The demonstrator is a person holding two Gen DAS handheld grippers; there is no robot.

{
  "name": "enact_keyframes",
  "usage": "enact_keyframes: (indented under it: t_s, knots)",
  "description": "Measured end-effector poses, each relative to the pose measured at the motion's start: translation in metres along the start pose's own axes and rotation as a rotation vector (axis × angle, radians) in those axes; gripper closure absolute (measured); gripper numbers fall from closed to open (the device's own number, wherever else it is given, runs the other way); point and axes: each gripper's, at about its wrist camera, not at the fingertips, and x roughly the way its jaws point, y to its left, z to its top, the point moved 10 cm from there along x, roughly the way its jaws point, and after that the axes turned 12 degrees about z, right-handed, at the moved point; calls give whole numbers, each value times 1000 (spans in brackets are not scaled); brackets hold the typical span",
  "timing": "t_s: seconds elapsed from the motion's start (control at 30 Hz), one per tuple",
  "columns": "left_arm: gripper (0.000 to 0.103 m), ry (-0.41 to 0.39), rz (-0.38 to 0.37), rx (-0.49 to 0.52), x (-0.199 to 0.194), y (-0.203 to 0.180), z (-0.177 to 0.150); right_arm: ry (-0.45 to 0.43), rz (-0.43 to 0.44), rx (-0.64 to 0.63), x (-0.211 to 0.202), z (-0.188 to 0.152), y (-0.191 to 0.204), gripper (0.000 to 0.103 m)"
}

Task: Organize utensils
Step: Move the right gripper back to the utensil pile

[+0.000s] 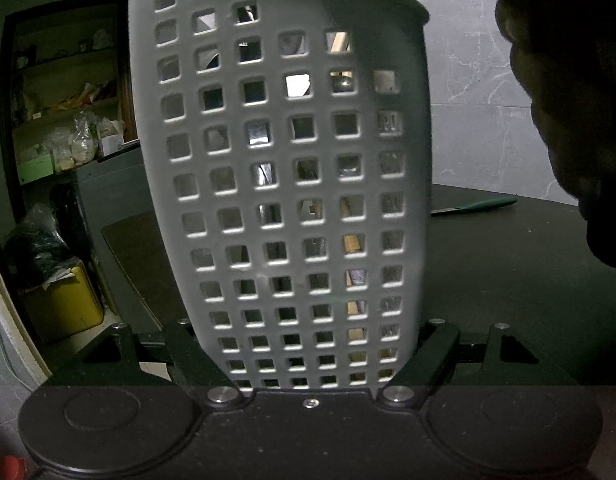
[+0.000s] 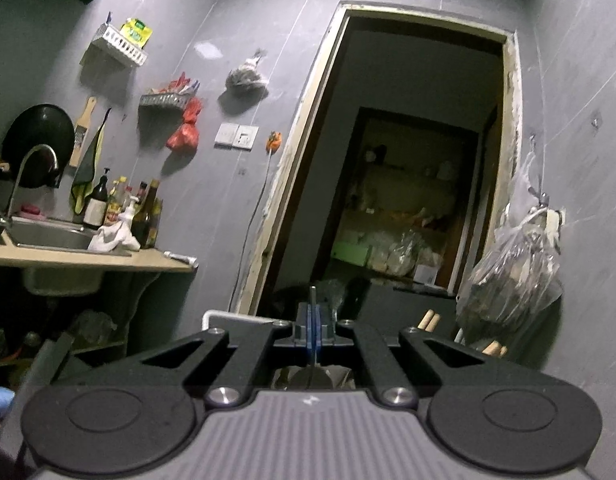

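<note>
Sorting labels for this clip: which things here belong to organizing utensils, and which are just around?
Job:
utensil basket, clamped by the left gripper
thin utensil in the shut right gripper
green-handled knife

Around:
sink
bottles
hanging bag

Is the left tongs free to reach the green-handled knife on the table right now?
Probably not: the left tongs are shut on the white perforated holder, which stands between them and the green-handled knife lying beyond it.
</note>
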Motion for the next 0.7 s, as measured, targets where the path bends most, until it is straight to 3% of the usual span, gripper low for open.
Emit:
enact_keyframes:
  t_s: [0.57, 0.7]
  knots:
    - [23, 2, -2, -2, -1, -3, 0, 15, -7, 14, 0, -9, -3, 99]
    - [23, 2, -2, -2, 0, -2, 0, 10, -14, 18, -1, -8, -5, 87]
